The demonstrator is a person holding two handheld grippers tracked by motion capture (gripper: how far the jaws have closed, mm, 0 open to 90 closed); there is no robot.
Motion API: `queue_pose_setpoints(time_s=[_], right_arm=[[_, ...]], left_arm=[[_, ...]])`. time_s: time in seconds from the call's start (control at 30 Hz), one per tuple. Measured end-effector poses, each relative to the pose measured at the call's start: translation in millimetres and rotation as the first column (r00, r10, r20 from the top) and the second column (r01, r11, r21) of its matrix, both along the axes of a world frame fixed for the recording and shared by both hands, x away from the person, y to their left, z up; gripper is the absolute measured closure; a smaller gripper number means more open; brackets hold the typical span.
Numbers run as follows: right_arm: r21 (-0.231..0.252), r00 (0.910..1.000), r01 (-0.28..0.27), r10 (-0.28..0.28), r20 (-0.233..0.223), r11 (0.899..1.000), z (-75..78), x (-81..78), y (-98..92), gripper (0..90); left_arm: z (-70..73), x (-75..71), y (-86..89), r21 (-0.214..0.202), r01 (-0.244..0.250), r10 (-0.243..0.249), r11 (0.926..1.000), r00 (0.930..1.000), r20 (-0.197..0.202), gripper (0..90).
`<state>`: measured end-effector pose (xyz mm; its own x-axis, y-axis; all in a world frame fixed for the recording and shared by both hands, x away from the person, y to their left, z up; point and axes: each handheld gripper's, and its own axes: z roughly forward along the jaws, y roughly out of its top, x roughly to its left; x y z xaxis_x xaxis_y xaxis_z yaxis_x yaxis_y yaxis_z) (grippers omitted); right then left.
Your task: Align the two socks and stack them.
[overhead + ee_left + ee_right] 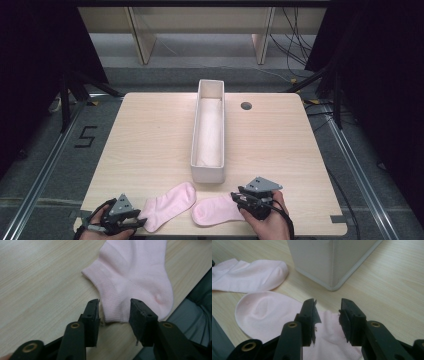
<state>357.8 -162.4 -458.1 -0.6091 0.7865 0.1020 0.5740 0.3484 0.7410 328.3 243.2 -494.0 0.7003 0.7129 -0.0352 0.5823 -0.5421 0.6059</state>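
Cuff first: the left gripper point(136, 218) sits at the table's seven o'clock corner, its jaws apart and straddling the ribbed cuff of the left pink sock point(132, 282), which lies flat at about six o'clock with its toe pointing up toward one o'clock. In the left gripper view the pads stand either side of the cuff edge and do not seem to press it yet, though the near edge is partly hidden behind them. To take it well, lower the pads until both layers of the cuff lie between them, then close squarely so the fabric does not slip out sideways.

Just to its right, at about five o'clock on the wooden table point(150, 135), lies the right pink sock point(215, 211), toe toward nine o'clock. The right gripper point(240, 199) has its jaws parted over that sock's cuff end; whether the pads touch the cloth I cannot tell. Bite deep on the cuff, not its rim.

Beyond both, the long white fabric bin point(197, 130) runs from centre toward twelve o'clock, open and seemingly unfilled; lift each sock clear of its near wall before carrying it over.
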Motion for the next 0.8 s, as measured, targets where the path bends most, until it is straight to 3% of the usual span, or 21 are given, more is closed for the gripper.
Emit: queue_pose_setpoints(time_s=[0.17,0.3,0.33,0.37,0.4,0.43,0.5,0.53,0.57,0.67,0.7,0.73,0.8], right_arm=[[-0.028,0.9991,-0.028,0.029,0.032,0.999,0.0,1.5,0.7,64.4],[-0.009,0.9999,-0.014,0.014,0.009,1.0,1.4,0.3,3.3,64.4],[-0.021,0.999,-0.034,0.035,0.029,0.999,1.8,1.6,2.8,64.4],[-0.022,0.9988,-0.033,0.034,0.037,0.999,2.7,1.3,3.0,64.5],[-0.017,0.9985,-0.037,0.038,0.039,0.999,4.9,0.4,4.6,64.5],[-0.017,0.9985,-0.037,0.038,0.039,0.999,4.9,0.4,4.6,64.5],[-0.011,0.9989,-0.035,0.035,0.032,0.999,8.1,-1.3,6.8,64.6],[-0.018,0.9961,-0.064,0.065,0.059,0.998,11.9,-0.7,10.2,64.6],[-0.018,0.9961,-0.064,0.065,0.059,0.998,11.9,-0.7,10.2,64.6],[0.002,0.9956,-0.077,0.077,0.055,0.997,18.0,-3.0,19.1,64.6],[-0.004,0.9899,-0.114,0.114,0.084,0.993,21.2,-2.4,24.3,64.5],[-0.004,0.9899,-0.114,0.114,0.084,0.993,21.2,-2.4,24.3,64.5],[0.017,0.9848,-0.149,0.147,0.092,0.989,27.3,-5.4,35.2,64.4]], left_arm=[[0.9,-2.1,-4.2,0.001,0.006,-0.006,1.0,1.0,-0.004,73.0],[3.1,-1.5,-5.0,-0.005,0.021,-0.022,0.9998,0.9988,-0.043,82.7],[3.7,-1.3,-5.4,0.002,0.016,-0.016,0.9999,0.9988,-0.045,83.3],[4.2,-1.8,-5.8,-0.011,0.016,-0.017,0.9998,0.999,-0.042,83.6],[8.8,-2.8,-7.3,-0.069,0.0,-0.003,0.9977,0.9992,-0.04,83.8],[8.8,-2.8,-7.3,-0.069,0.0,-0.003,0.9977,0.9992,-0.04,83.9],[19.2,-3.3,-8.3,-0.117,0.005,-0.008,0.9931,0.9997,-0.025,83.9],[32.8,-3.1,-10.7,-0.138,0.016,-0.016,0.9902,0.9999,0.004,83.9],[32.8,-3.1,-10.7,-0.138,0.016,-0.016,0.9902,0.9999,0.004,83.9],[56.7,-1.9,-18.4,-0.224,0.031,-0.024,0.9741,0.9991,0.036,84.0],[70.1,1.0,-21.2,-0.23,0.058,-0.046,0.9714,0.9973,0.057,84.0],[70.1,1.0,-21.2,-0.23,0.058,-0.046,0.9714,0.9973,0.057,84.0],[87.3,6.1,-31.3,-0.275,0.074,-0.053,0.9585,0.9953,0.081,84.0]])
